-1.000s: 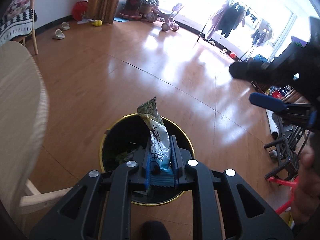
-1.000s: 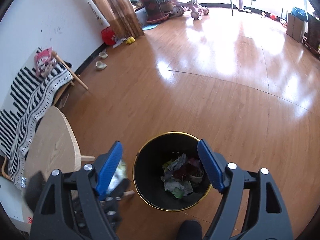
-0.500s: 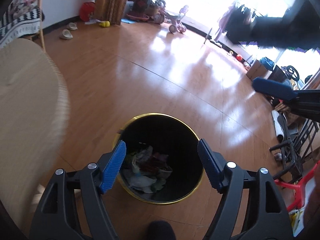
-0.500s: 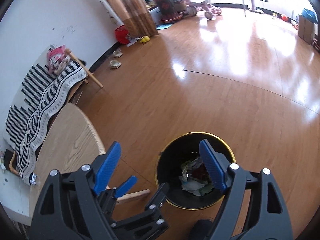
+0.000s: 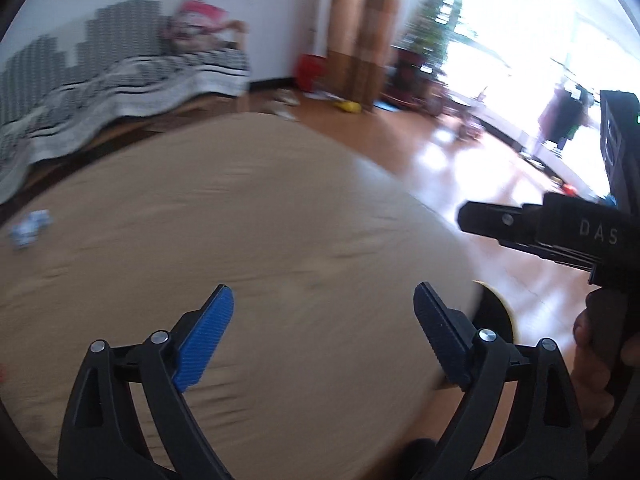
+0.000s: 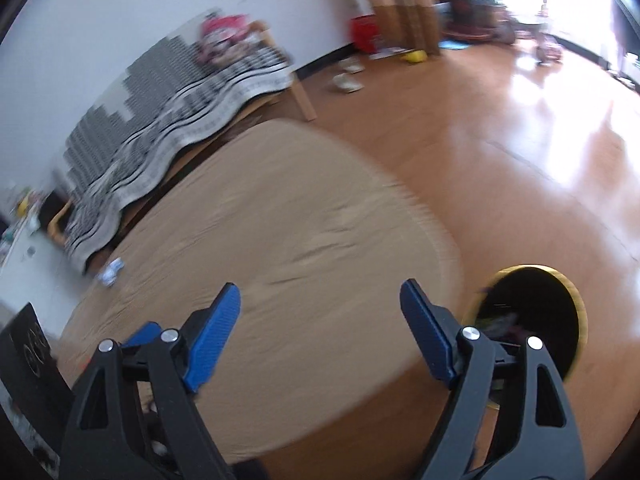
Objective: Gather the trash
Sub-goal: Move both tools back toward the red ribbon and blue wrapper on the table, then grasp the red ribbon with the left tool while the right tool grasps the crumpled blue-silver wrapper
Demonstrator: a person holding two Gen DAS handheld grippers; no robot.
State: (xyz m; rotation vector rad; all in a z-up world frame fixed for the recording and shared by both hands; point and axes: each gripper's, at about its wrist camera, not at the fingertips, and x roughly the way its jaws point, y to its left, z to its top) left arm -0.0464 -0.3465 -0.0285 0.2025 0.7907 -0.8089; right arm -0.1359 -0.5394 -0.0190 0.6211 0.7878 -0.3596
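- Blue ribbed pads line both fingers of the left gripper (image 5: 323, 334); its jaws stand wide apart and are opening, with nothing between them.
- Beneath the left gripper lies the round light-wood table (image 5: 248, 240), blurred by motion.
- One crumpled blue-and-white scrap of trash (image 5: 30, 227) rests on the table near its far left edge, well apart from both grippers.
- Right gripper (image 6: 320, 322): jaws spread wide, nothing held; only bare tabletop (image 6: 280, 232) shows between the blue pads.
- In the right wrist view the same scrap (image 6: 111, 271) sits at the table's left rim, beside a black-and-white striped blanket (image 6: 168, 120) draped over a wooden seat.
- A black trash bin with a gold rim (image 6: 532, 316) stands on the wood floor (image 6: 460, 128) just right of the table; crumpled waste shows inside it.
- In the left wrist view only a sliver of the bin (image 5: 498, 316) shows past the table edge.
- The right gripper's black body (image 5: 560, 232) enters the left wrist view from the right, bearing the white letters "DAS"; further letters are cut off.
- A hand (image 5: 596, 360) grips its handle.
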